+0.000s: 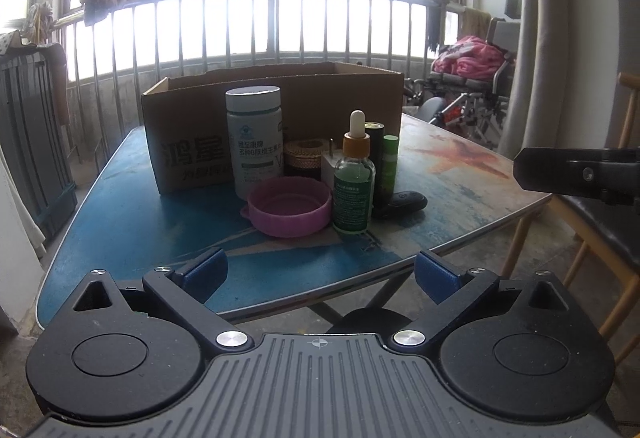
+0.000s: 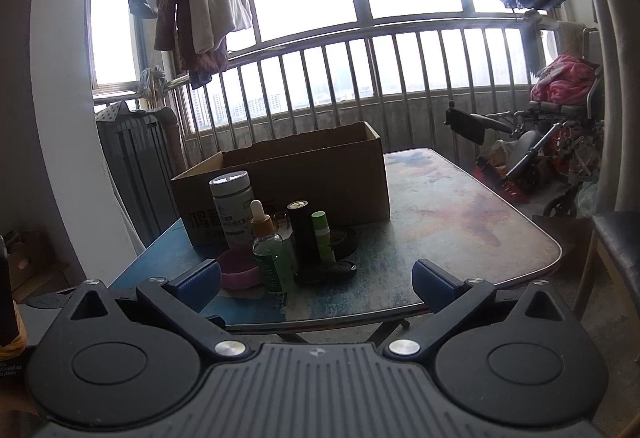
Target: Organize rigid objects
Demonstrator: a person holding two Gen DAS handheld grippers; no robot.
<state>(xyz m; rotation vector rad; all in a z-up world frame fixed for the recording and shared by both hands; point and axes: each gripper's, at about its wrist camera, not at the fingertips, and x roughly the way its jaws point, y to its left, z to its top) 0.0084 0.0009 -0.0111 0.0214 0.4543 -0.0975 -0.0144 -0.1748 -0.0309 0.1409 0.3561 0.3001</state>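
An open cardboard box stands at the back of the table. In front of it stand a white supplement bottle, a pink lid, a green dropper bottle, a black tube, a green tube, a gold-rimmed jar and a black key fob. My left gripper is open and empty at the near edge. My right gripper is open and empty too.
A wooden chair stands right of the table. A wheelchair with pink cloth is at the far right by the balcony railing. A dark radiator stands at the left. The right gripper's side shows in the left wrist view.
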